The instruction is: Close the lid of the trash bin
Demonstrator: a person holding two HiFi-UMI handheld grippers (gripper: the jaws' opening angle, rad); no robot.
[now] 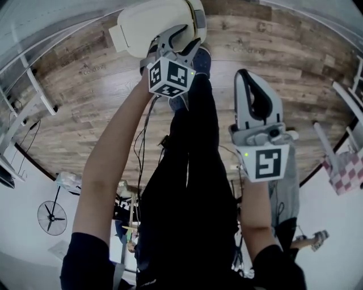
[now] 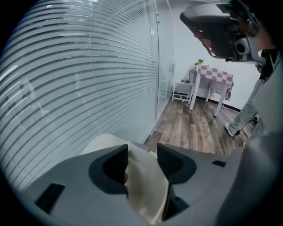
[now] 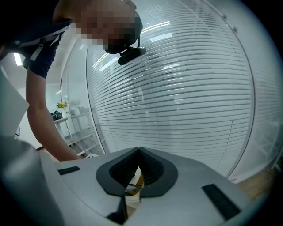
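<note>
The trash bin's cream lid (image 1: 144,24) stands at the top of the head view, over the bin's rim (image 1: 198,14). My left gripper (image 1: 177,38) reaches down to it, and its jaws stand wide around the lid's edge. In the left gripper view the lid (image 2: 143,185) fills the gap between the two pads of the left gripper (image 2: 142,155), which press on it. My right gripper (image 1: 245,75) hangs to the right of the bin, apart from it, with nothing held. Its jaws (image 3: 137,152) meet at the tips; a cream shape (image 3: 132,195) shows through the gap behind them.
A wooden floor (image 1: 91,107) lies below. A glass wall with blinds (image 2: 88,75) stands just behind the bin. A table with a checked cloth (image 2: 215,77), a white stool (image 2: 182,90) and another person's leg (image 2: 245,117) are farther off. White shelving (image 1: 20,102) stands left.
</note>
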